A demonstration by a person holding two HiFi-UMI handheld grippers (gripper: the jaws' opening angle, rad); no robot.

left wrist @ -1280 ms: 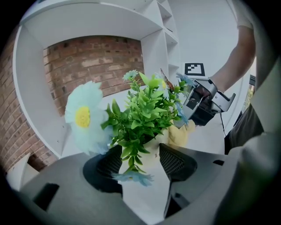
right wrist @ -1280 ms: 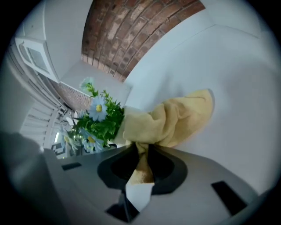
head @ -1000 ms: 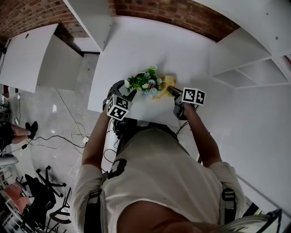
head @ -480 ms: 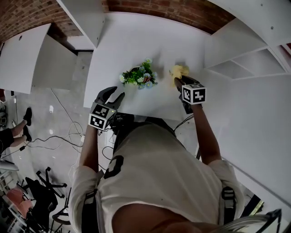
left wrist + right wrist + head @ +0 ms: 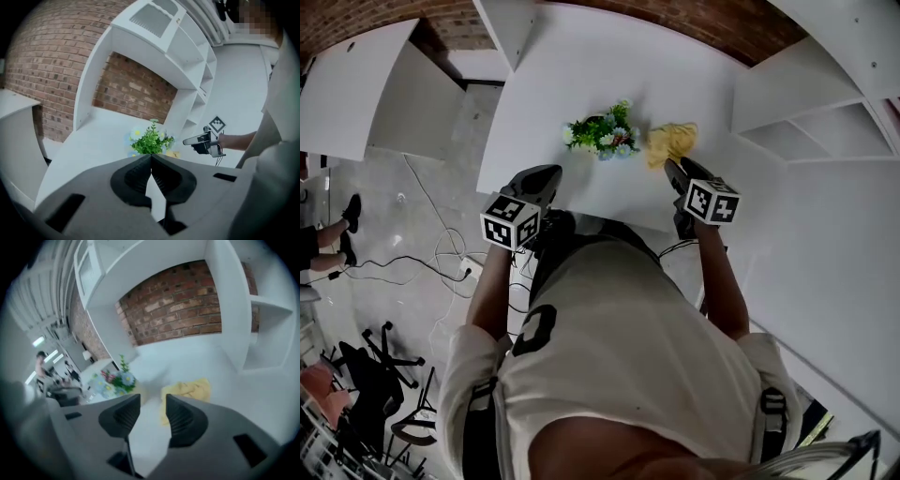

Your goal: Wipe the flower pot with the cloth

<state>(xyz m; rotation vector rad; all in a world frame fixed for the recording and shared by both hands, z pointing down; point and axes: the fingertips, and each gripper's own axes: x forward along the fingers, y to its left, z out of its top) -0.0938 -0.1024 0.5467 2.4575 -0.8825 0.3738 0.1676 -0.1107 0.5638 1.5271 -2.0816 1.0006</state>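
The flower pot (image 5: 602, 132), holding a green plant with small pale flowers, stands on the white table (image 5: 581, 70). A crumpled yellow cloth (image 5: 672, 142) lies on the table just to its right, touching neither gripper. My left gripper (image 5: 551, 174) hangs near the table's front edge, short of the pot; its jaws have just been closing and are shut on nothing. My right gripper (image 5: 669, 167) sits just in front of the cloth; its jaws have just been opening and are empty. The right gripper view shows the cloth (image 5: 187, 391) beyond the jaws and the pot (image 5: 114, 381) to the left.
White shelving (image 5: 811, 112) stands at the table's right and a brick wall (image 5: 187, 305) runs behind it. Another white unit (image 5: 356, 103) is at the left. On the floor (image 5: 422, 244) left of the table lie cables and chairs.
Both grippers have drawn back from the pot toward the table's front edge. The right gripper let go of the cloth, which now lies beside the pot. Left jaws closed; right jaws opened.
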